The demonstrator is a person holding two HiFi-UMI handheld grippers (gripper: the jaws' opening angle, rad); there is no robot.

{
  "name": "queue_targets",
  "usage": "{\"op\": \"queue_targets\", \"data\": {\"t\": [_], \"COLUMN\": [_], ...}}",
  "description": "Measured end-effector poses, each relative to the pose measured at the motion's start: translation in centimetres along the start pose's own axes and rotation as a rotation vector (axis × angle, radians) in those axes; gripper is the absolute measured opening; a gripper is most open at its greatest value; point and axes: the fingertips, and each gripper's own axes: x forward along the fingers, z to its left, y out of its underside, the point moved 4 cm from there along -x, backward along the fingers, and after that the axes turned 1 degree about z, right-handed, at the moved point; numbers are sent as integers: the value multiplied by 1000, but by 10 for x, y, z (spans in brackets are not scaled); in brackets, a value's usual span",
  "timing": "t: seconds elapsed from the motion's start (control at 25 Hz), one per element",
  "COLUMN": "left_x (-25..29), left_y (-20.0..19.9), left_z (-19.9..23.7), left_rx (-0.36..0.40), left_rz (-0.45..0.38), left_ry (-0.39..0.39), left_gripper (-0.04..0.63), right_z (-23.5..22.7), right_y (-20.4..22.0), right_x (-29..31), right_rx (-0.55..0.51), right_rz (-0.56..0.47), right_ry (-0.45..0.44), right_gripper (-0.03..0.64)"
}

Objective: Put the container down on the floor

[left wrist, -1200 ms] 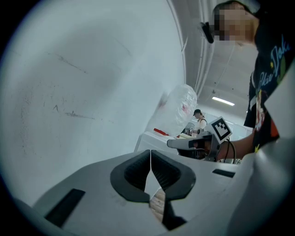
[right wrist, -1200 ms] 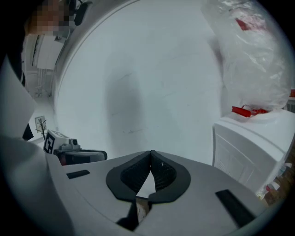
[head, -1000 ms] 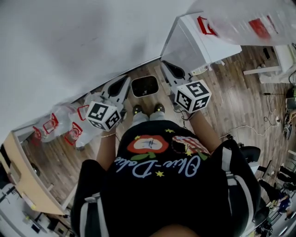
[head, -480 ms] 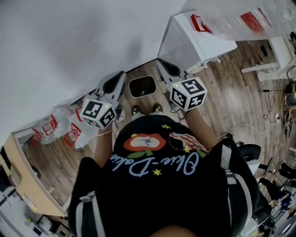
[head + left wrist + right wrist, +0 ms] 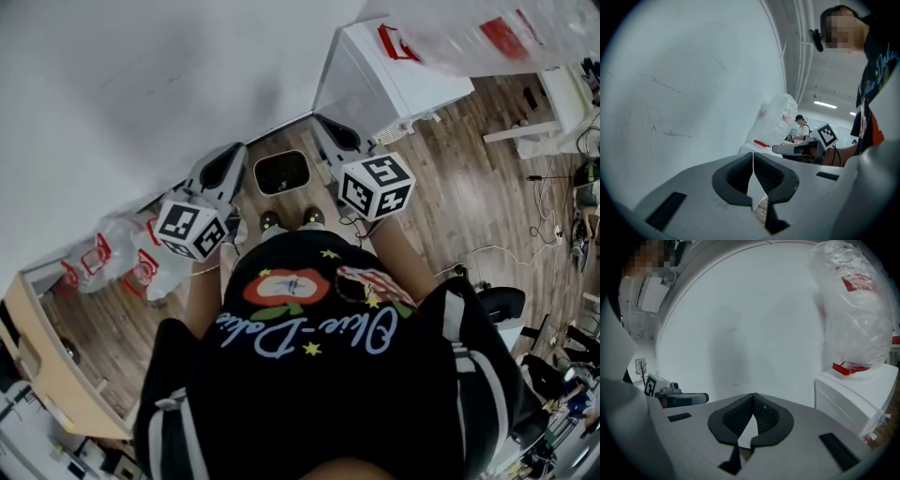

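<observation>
I saw the dark, rounded rectangular container [image 5: 281, 172] standing on the brown wooden floor [image 5: 469, 206]. My left tool [image 5: 753, 160] and right tool [image 5: 753, 401] were both closed together, holding nothing.

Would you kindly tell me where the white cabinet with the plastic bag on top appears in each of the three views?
Head view: the white cabinet is at the upper right, against the wall.
Left gripper view: the cabinet is small, just right of centre, beyond the jaws.
Right gripper view: the cabinet is at the lower right edge.
Shared landmark: the clear plastic bag with red print, on top of it.
</observation>
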Motion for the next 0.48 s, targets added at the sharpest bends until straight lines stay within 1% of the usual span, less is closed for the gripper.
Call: {"op": "queue_targets", "data": {"t": [0.48], "left_x": [-2], "left_y": [-2], "left_z": [0], "left_rx": [4], "left_rz": [-8], "left_ry": [-3], "left_gripper": [8], "right_z": [2], "right_y": [-1], "right_x": [-1], "right_rx": [-10], "right_rz": [-4], "right_ry": [3], "right_gripper": [-2]}}
